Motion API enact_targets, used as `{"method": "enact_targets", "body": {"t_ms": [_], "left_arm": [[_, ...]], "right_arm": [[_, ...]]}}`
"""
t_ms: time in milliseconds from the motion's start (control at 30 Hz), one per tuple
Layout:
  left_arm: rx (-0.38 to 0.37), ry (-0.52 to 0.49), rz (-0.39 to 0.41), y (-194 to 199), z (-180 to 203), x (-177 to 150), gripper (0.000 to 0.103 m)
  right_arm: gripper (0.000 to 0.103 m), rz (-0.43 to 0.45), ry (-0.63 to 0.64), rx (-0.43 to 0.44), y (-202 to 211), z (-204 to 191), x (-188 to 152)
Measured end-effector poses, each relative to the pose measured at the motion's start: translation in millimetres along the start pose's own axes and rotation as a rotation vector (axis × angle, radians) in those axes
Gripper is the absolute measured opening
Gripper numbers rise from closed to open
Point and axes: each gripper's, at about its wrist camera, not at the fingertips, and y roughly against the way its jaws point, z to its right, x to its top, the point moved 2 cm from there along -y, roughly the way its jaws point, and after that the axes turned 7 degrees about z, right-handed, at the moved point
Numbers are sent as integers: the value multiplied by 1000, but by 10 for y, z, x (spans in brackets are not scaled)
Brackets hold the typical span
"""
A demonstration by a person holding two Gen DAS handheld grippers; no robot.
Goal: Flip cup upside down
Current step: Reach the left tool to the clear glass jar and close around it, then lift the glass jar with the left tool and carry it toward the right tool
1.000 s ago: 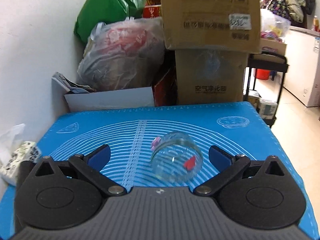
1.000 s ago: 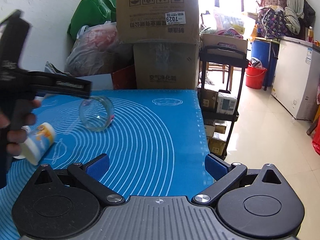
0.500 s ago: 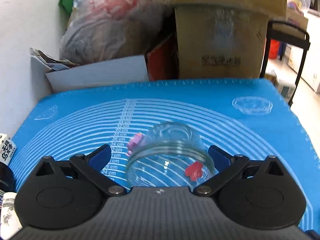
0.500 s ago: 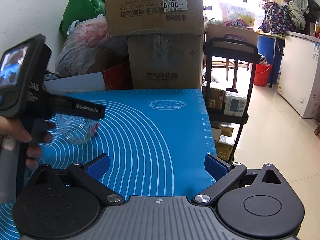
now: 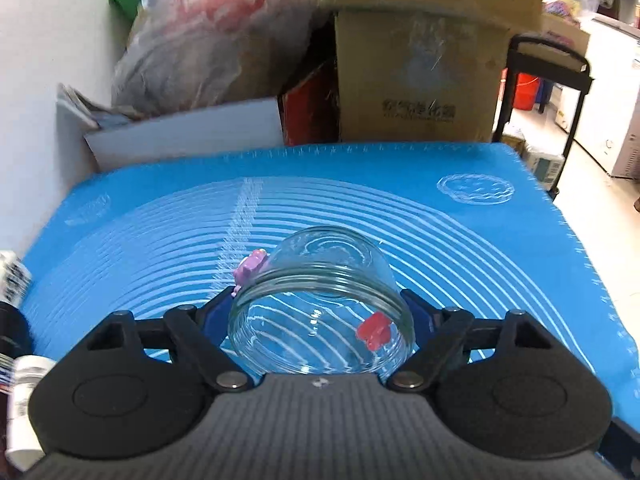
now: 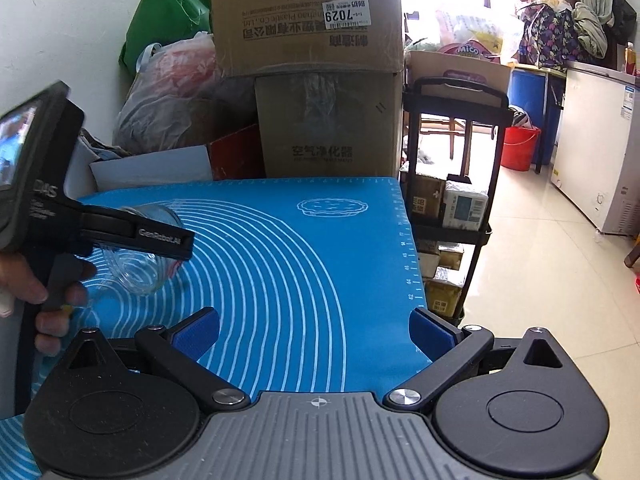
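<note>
A clear glass cup [image 5: 320, 304] with a pink and a red flower sticker lies on its side on the blue mat [image 5: 480, 248], mouth toward the camera. My left gripper [image 5: 320, 312] is shut on the cup, its blue pads pressed on both sides near the rim. In the right wrist view the left gripper [image 6: 168, 236] and the hand holding it are at the left, with the cup [image 6: 136, 268] between its fingers. My right gripper [image 6: 314, 332] is open and empty above the mat's near right part.
Cardboard boxes [image 6: 320, 80], plastic bags [image 5: 208, 40] and a white box [image 5: 184, 132] stand behind the mat. A black cart [image 6: 452, 200] stands off the mat's right edge. Small bottles [image 5: 20, 380] lie at the mat's left edge.
My left gripper moved forward around the cup and closed on it; its pads now press the cup's sides. The right gripper barely moved and stays open.
</note>
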Motion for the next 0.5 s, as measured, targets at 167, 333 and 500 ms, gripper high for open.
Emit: {"method": "enact_targets", "body": {"t_ms": [167, 333, 500], "left_arm": [[-42, -16, 31, 530, -13, -3, 84], [-62, -40, 31, 966, 26, -175, 84], [-61, -28, -8, 1156, 41, -473, 84]], "right_arm": [[103, 7, 0, -3, 290, -52, -26], [103, 5, -9, -8, 632, -107, -106], [103, -12, -5, -5, 889, -178, -252]]}}
